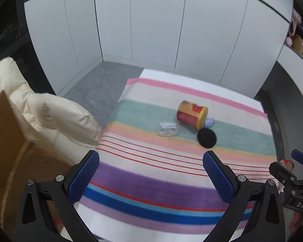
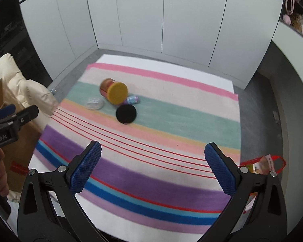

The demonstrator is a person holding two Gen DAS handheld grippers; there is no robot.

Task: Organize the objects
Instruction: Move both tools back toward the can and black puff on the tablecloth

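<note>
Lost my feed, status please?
Left claw and right claw open, empty, above rug. Can tipped beside black disc and clear lid. Path clear.

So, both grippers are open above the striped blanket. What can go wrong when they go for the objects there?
1. The can lies on its side, so it may roll away when a finger pushes it.
2. The small bottle sits tight against the can and near the black disc; grabbing one could knock the others.
3. The clear lid lies flat on the striped blanket; the left gripper or right gripper may pinch fabric instead.
</note>
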